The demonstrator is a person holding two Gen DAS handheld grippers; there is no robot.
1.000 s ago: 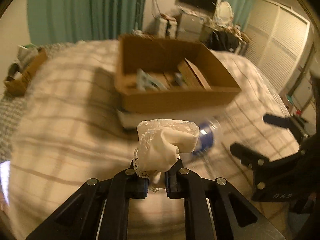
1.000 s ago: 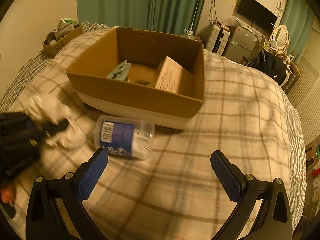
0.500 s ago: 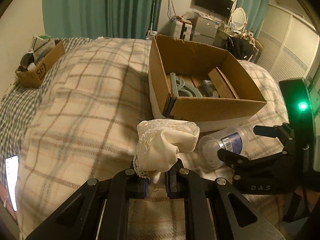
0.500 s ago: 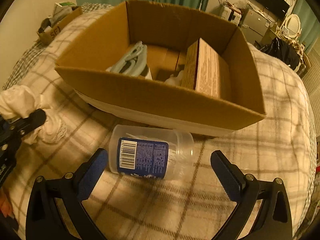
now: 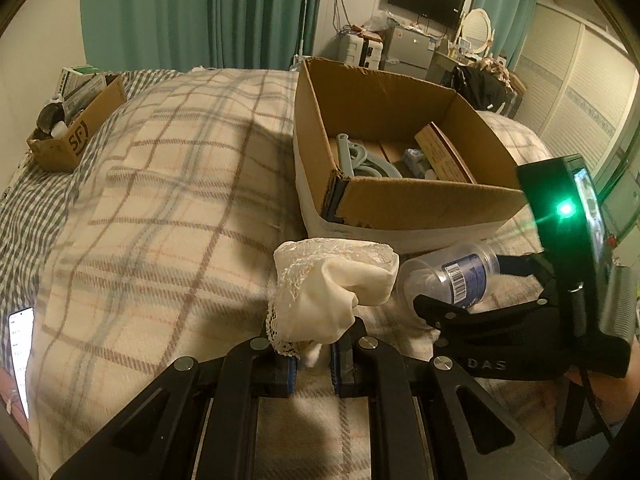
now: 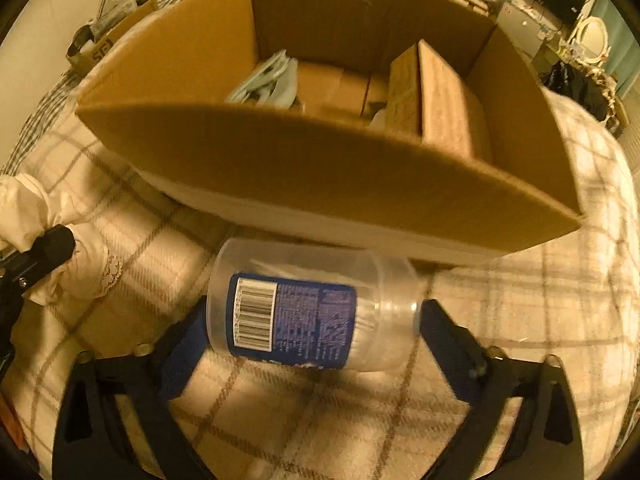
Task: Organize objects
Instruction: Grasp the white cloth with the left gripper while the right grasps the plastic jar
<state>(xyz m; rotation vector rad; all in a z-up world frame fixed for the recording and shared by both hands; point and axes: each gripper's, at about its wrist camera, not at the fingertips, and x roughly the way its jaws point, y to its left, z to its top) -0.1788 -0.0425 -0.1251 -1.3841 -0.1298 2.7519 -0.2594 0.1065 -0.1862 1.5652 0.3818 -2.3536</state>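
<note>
My left gripper (image 5: 313, 354) is shut on a bunched cream lace cloth (image 5: 332, 284), held above the plaid bed cover; the cloth also shows at the left edge of the right wrist view (image 6: 28, 204). A clear plastic jar with a blue label (image 6: 312, 312) lies on its side in front of the big cardboard box (image 6: 320, 176). My right gripper (image 6: 308, 332) stands open around the jar, one finger at each end; whether the pads touch it is unclear. The jar (image 5: 452, 278) and the box (image 5: 420, 204) also show in the left wrist view.
The box holds a pale blue hanger (image 5: 356, 160), a brown carton (image 6: 436, 96) and small items. A smaller cardboard box (image 5: 76, 128) with odds and ends sits at the bed's far left. A lit phone (image 5: 20, 356) lies at the left edge.
My right gripper has moved forward and down until its open fingers straddle the jar. My left gripper has kept its hold on the cloth and shifted a little.
</note>
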